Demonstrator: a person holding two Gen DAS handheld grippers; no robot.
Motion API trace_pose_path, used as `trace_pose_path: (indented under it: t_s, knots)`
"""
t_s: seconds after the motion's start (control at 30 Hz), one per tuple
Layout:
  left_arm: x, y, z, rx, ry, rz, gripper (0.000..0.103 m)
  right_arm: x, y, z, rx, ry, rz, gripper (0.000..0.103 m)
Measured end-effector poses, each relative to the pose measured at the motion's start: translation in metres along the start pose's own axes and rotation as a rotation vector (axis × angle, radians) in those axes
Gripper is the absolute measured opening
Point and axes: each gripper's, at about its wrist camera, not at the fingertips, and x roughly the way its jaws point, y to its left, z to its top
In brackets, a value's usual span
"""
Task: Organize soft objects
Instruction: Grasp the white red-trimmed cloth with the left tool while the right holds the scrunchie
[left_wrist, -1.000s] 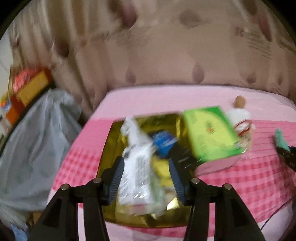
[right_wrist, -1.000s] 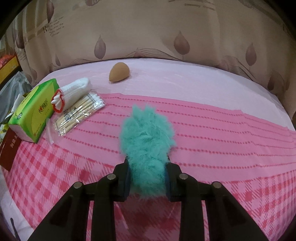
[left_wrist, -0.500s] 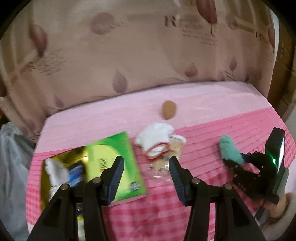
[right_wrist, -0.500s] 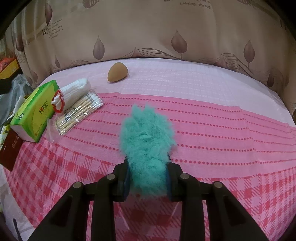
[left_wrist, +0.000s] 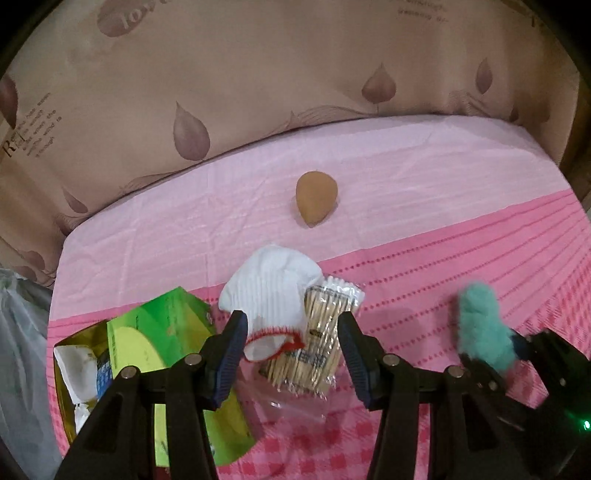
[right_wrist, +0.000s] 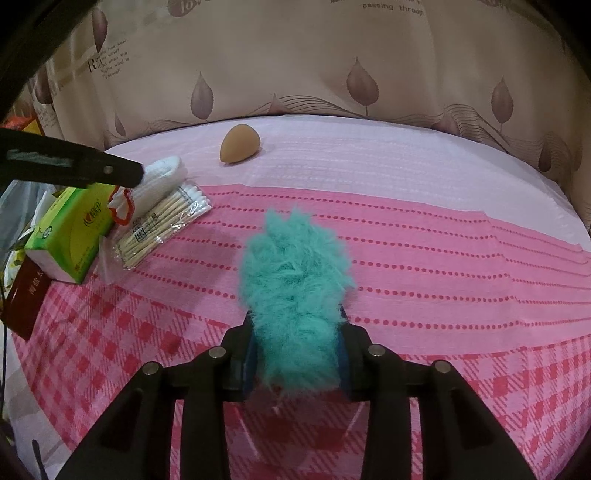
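Teal fluffy piece (right_wrist: 295, 295) sits between your right tool (right_wrist: 295, 363) pads, jaws just easing wider, not yet boxed. Your left tool (left_wrist: 291, 354) gapes empty above white glove (left_wrist: 269, 291); sponge (left_wrist: 316, 201) beyond, loose. Gold box (left_wrist: 79, 334) left of it, part filled.

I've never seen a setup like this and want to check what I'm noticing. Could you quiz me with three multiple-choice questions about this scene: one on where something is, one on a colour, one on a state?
1. Where does the brown egg-shaped sponge lie?
A. On the pale pink cloth, alone
B. Inside the gold box
C. On the green tissue box

2. What colour is the fluffy item?
A. Yellow
B. Teal
C. Black

3. What is between the right gripper fingers?
A. Nothing
B. The white glove
C. The fluffy item

Answers: 1 A, nothing touches it; 2 B, teal fur shows in both views; 3 C, fur fills the gap as the jaws have just been opening.
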Motion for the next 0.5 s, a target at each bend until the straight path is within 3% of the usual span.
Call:
trace_pose_path:
  t_s: [0.4, 0.5]
  knots:
    - [0.035, 0.003, 0.013, -0.061, 0.067, 0.029, 0.052, -0.003, -0.002, 0.0, 0.005, 0.0, 0.005, 0.035]
    - [0.037, 0.004, 0.014, -0.075, 0.066, 0.026, 0.022, -0.003, -0.001, 0.0, 0.005, 0.0, 0.005, 0.035]
